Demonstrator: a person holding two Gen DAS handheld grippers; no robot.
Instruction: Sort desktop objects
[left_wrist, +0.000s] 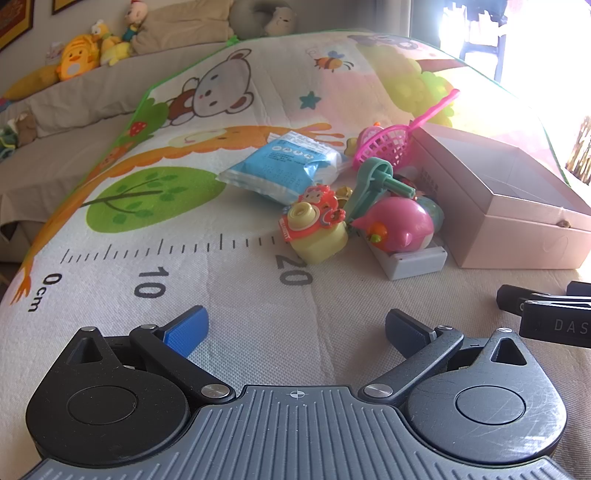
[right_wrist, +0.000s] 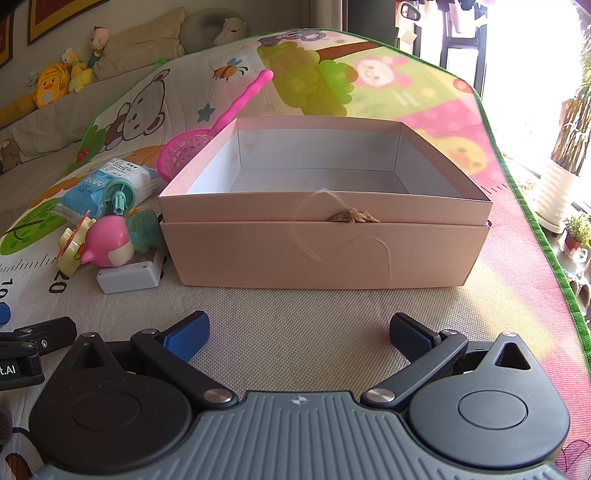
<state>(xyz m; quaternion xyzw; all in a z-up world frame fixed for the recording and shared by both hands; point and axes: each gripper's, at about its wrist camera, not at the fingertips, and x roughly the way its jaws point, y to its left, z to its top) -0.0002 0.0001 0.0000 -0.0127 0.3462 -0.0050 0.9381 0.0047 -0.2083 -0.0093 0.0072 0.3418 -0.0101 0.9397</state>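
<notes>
the left hand-held gripper (left_wrist: 297, 332) hovers wide open and empty over the play mat (left_wrist: 221, 280), with the toy pile (left_wrist: 354, 218) ahead and slightly to its right. the empty pink box (right_wrist: 325, 251) sits just right of the pile, straight ahead of the right hand-held gripper (right_wrist: 299, 334), also open and empty. the left one looks nearer the toys.
</notes>
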